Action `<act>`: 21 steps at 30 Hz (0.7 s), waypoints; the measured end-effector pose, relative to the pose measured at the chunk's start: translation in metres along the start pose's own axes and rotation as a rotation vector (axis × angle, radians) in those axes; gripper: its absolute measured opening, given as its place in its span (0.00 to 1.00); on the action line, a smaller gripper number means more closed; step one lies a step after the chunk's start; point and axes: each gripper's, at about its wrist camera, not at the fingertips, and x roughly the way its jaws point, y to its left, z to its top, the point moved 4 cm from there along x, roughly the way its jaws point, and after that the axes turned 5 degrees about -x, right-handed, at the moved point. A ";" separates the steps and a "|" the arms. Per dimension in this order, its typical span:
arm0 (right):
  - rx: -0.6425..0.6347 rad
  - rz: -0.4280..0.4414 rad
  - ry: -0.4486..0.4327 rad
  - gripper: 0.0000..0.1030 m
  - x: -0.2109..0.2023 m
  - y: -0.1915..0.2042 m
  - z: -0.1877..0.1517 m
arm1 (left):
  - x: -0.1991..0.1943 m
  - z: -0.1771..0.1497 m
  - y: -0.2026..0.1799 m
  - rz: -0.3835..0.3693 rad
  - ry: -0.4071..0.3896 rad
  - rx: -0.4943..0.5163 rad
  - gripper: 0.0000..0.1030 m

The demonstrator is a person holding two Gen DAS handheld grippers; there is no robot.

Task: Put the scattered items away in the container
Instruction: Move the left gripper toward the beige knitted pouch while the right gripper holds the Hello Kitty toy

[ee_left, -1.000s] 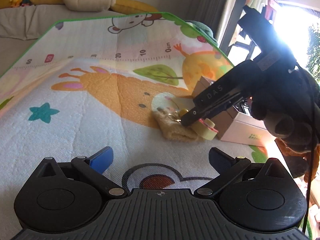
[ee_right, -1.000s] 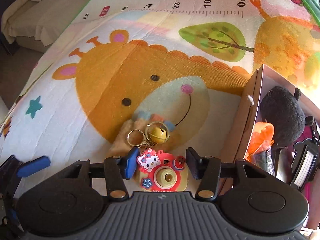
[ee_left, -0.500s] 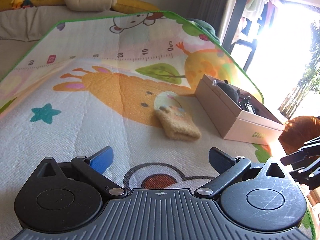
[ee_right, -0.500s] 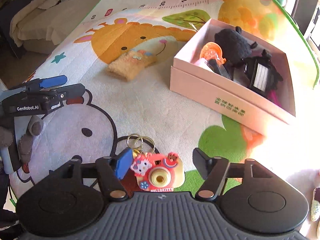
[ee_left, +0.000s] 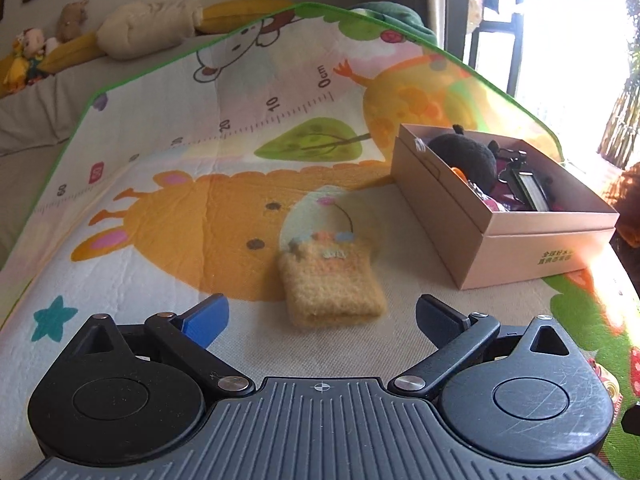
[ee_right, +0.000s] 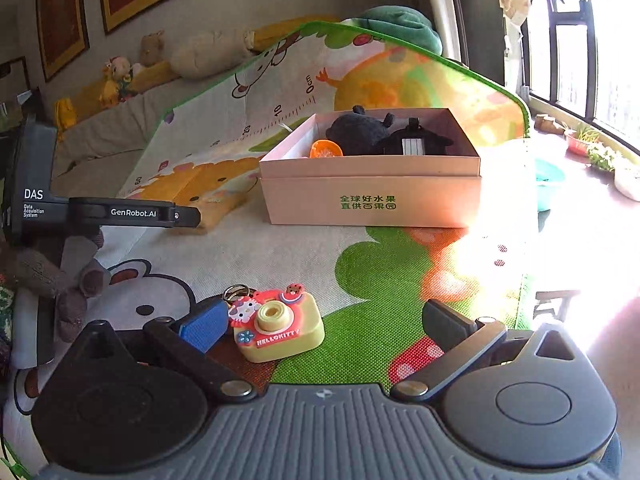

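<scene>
A yellow knitted pouch (ee_left: 332, 284) lies on the play mat just beyond my left gripper (ee_left: 322, 316), which is open and empty. The pink cardboard box (ee_left: 440, 216) stands to its right, holding a black plush (ee_left: 468, 152) and other small items. In the right wrist view a yellow and pink camera keychain (ee_right: 280, 328) rests on the mat between the fingers of my right gripper (ee_right: 326, 326). Its jaws are opening wide; the blue pad (ee_right: 204, 326) is beside the toy, and the black one stands well clear. The box (ee_right: 372, 196) is farther ahead.
My left gripper (ee_right: 188, 216), held by a gloved hand (ee_right: 60, 272), reaches in from the left of the right wrist view. Cushions and soft toys (ee_right: 120, 76) line the back. The mat's green edge (ee_right: 516, 104) and a bright window lie to the right.
The right gripper carried the camera keychain away from the pouch to the mat's near side, spread its jaws and let it go. The left gripper moved closer to the pouch.
</scene>
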 end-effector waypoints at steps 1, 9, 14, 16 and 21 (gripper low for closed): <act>0.025 0.016 0.017 1.00 0.002 -0.004 -0.001 | 0.003 0.001 -0.003 0.007 0.005 0.011 0.99; 0.189 0.096 0.027 1.00 0.010 -0.026 -0.006 | 0.031 0.001 -0.013 0.044 0.057 0.037 0.82; 0.193 0.092 0.021 1.00 0.011 -0.026 -0.006 | 0.027 0.001 -0.020 0.024 0.046 0.071 0.61; 0.190 0.086 0.019 1.00 0.012 -0.025 -0.006 | 0.020 -0.003 -0.023 0.031 0.041 0.110 0.59; 0.156 0.064 0.032 1.00 0.014 -0.020 -0.006 | -0.012 -0.022 -0.013 -0.004 0.049 0.075 0.58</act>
